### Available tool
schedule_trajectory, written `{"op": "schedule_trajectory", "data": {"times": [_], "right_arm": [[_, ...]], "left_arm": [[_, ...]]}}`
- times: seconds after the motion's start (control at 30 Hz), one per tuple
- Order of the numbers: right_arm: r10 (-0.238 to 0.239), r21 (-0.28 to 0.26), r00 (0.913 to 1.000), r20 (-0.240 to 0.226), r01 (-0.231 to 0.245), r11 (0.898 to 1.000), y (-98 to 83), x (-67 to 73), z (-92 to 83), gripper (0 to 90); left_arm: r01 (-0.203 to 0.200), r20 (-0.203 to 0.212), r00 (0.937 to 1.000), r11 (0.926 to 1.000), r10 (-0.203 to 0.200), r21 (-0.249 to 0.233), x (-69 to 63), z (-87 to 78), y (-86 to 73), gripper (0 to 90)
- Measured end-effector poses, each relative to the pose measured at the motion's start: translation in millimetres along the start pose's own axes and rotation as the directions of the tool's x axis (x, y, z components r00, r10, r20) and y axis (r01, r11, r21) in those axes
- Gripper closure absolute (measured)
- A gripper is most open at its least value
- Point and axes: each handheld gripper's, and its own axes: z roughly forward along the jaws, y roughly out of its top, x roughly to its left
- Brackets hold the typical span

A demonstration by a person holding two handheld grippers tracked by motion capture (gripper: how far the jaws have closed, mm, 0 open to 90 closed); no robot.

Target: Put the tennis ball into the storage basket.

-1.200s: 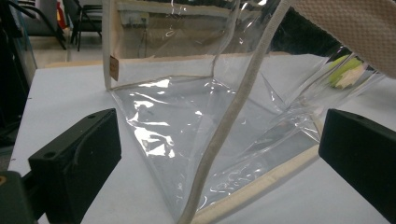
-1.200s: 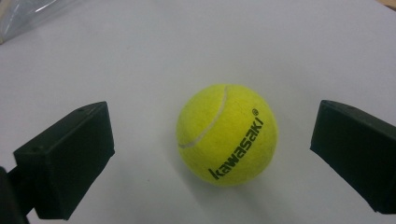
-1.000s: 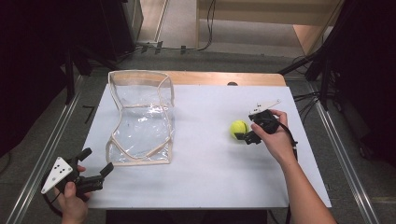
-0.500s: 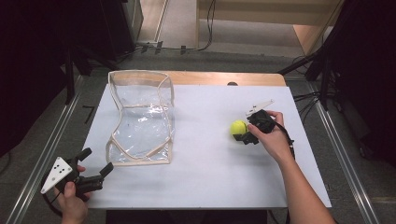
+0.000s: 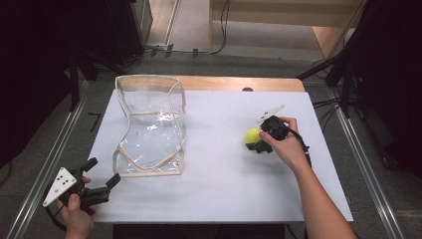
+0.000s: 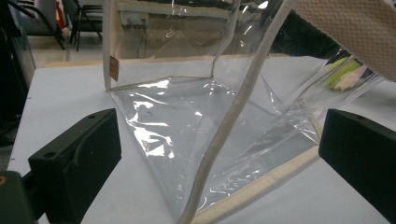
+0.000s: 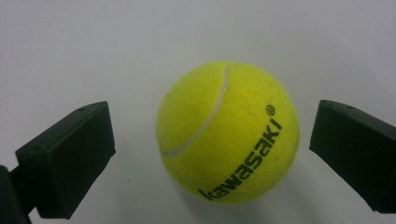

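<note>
A yellow tennis ball [image 5: 253, 135] [image 7: 228, 133] printed "kawasaki" rests on the white table, right of centre. My right gripper [image 5: 257, 144] [image 7: 212, 156] stands open just over it, one jaw on each side of the ball with a gap to each. A clear plastic bag with cream fabric trim [image 5: 151, 129] [image 6: 205, 116] stands open-topped at the table's left. My left gripper [image 5: 103, 173] [image 6: 219, 163] is open at the near left corner, pointing at the bag's near edge, with nothing between its jaws.
The white table [image 5: 219, 189] has bare surface between the bag and the ball and along the front. A wooden strip [image 5: 239, 83] runs along its far edge. Metal rails [image 5: 370, 174] flank both sides, with dark stands and cables on the floor beyond.
The right gripper has shifted slightly left and closer over the ball. The left gripper and the bag have stayed put.
</note>
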Motion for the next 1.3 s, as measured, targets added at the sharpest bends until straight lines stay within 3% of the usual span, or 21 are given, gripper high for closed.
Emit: {"op": "schedule_trajectory", "data": {"times": [0.83, 0.97, 1.17, 1.3], "right_arm": [[0.008, 0.075, 0.9999, 0.006, -0.009, 0.997, 2.8, -4.1, 14.7, 0.0], [0.009, 0.068, 0.9997, 0.025, -0.011, 0.998, 3.4, -4.5, 15.1, 10.4], [0.013, 0.074, 0.9998, 0.015, -0.014, 0.997, 3.7, -5.2, 15.4, 11.9], [0.015, 0.076, 0.9997, 0.017, -0.016, 0.997, 4.2, -5.1, 15.8, 19.1]], "left_arm": [[-0.002, 0.004, 1.0000, 1.0000, 0.002, 0.002, -0.1, 0.2, 0.0, 0.0], [-0.002, 0.004, 1.0000, 1.0000, 0.002, 0.003, -0.2, 0.4, 0.0, 0.0], [-0.002, 0.004, 1.0000, 1.0000, 0.002, 0.003, -0.1, 0.2, 0.0, 0.0], [-0.001, 0.005, 1.0000, 1.0000, 0.001, 0.003, -0.2, 0.4, 0.0, 0.0]]}}
